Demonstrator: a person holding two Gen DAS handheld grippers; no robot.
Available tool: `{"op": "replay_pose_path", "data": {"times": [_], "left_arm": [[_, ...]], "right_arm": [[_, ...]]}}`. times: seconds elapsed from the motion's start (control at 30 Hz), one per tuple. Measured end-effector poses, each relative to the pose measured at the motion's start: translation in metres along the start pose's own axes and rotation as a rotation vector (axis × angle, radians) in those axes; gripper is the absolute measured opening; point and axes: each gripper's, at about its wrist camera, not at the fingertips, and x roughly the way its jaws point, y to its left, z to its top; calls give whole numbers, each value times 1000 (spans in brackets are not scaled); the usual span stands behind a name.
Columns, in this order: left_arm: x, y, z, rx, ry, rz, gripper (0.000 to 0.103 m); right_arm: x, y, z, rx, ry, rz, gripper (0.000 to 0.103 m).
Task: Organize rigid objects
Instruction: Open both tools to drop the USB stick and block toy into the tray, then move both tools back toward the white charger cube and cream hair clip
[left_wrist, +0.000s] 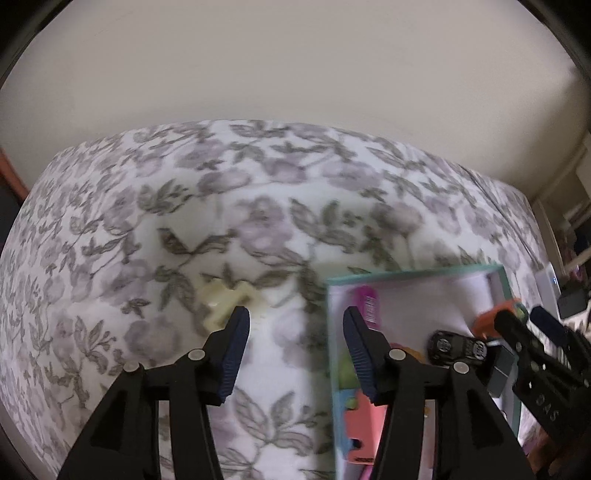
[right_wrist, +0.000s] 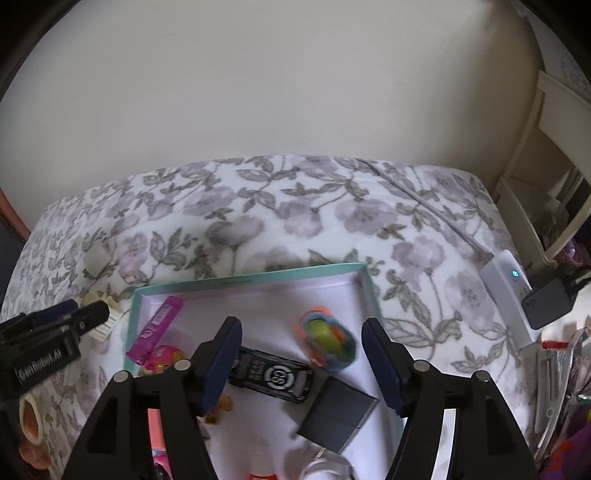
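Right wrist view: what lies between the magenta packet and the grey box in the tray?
The black toy car lies between the magenta packet and grey box, in the right wrist view.

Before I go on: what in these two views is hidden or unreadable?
- Cream clip: left view, blurred, partly behind the left claw.
- Toy car: right view, its end hidden by a right claw finger.
- Box: near edge cut off in both views.
- Colourful roll: right view, motion-blurred.

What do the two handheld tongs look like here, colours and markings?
Both tongs, left and right, have matte black plastic arms with silver round pivot pins and ribbed dark blue finger pads. White lettering marks the left body in the right wrist view.
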Motion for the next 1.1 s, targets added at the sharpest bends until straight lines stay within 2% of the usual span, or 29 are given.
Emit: {"op": "replay_pose_path", "data": {"times": [0.07,0.13,0.23,0.4,0.53,0.77,0.9,1.1], "left_arm": [[0,18,3,-40,-3,16,66],[1,36,6,-82,-2,20,68],[4,63,7,-147,0,30,78],[9,104,4,-230,9,67,80],[12,137,-1,-301,6,96,94],[12,179,-11,-392,-6,109,94],[14,190,-13,-418,0,98,94],[18,187,-5,-314,-15,92,94]], "right_arm": [[0,9,0,-14,-6,8,84],[0,18,-1,-27,-15,18,88],[0,31,0,-34,-23,67,95],[4,55,-1,-43,-16,143,100],[3,80,-2,-85,-32,172,101],[-1,134,-6,-197,-60,225,101],[9,157,-5,-252,-38,226,101],[27,179,8,-284,7,260,101]]}}
